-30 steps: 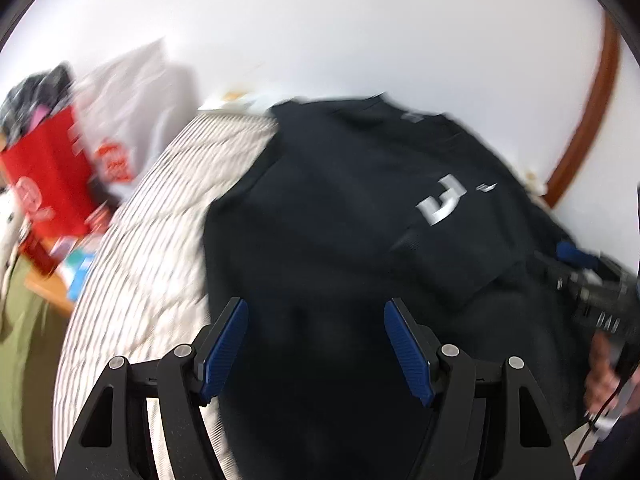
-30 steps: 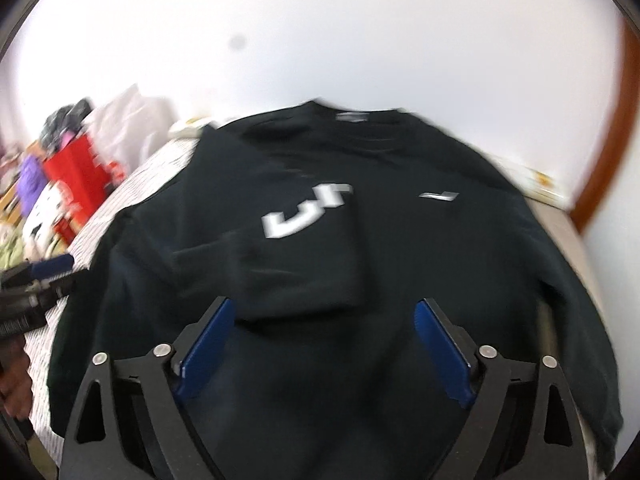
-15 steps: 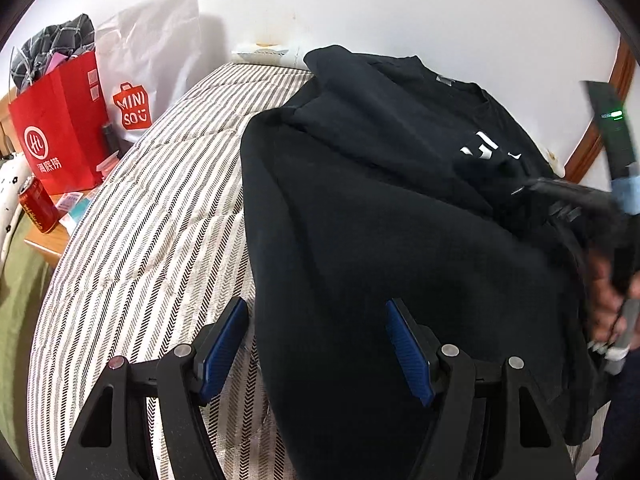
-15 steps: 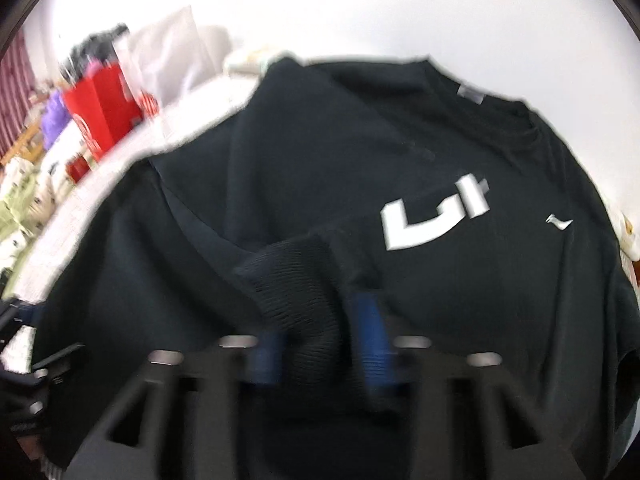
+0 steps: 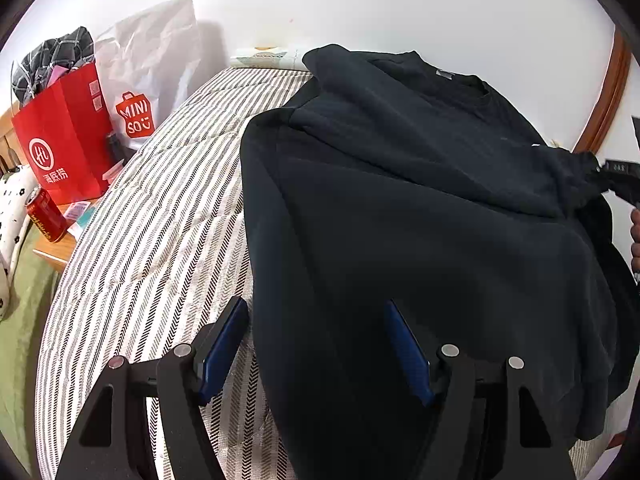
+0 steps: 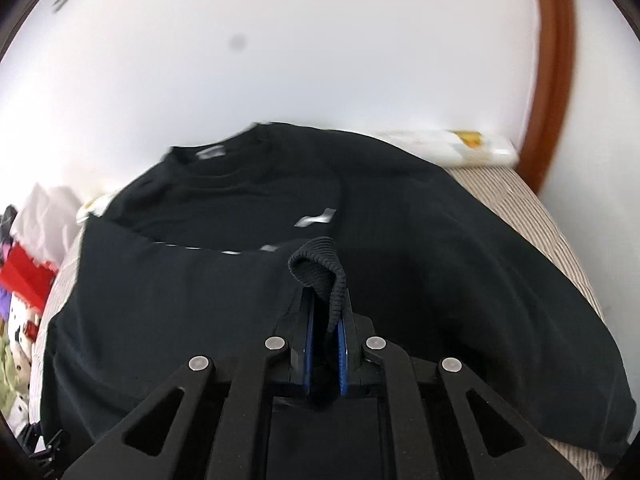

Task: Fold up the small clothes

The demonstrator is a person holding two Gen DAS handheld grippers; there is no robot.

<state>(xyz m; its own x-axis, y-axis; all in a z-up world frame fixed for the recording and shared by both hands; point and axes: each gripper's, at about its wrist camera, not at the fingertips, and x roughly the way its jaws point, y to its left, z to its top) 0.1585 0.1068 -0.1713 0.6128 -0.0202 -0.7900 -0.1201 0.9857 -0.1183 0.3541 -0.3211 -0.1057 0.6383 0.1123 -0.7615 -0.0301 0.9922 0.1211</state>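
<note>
Jaws of right gripper (image 6: pixel 325 320), wide a second ago, now clamped on ribbed sleeve cuff (image 6: pixel 320 266), left gripper (image 5: pixel 316 350) unchanged, wide over black sweatshirt (image 5: pixel 420 220) on striped bed (image 5: pixel 160 220), red bag (image 5: pixel 64 136) clear only in left view.

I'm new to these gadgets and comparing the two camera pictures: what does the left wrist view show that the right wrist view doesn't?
Only the left wrist view shows the open left gripper over the sweatshirt's edge, a red soda can and the white Miniso bag. Only the right wrist view shows the right gripper shut on the ribbed cuff, and white lettering on the chest. Both show the black sweatshirt on the striped bedcover, and the red paper bag.
</note>
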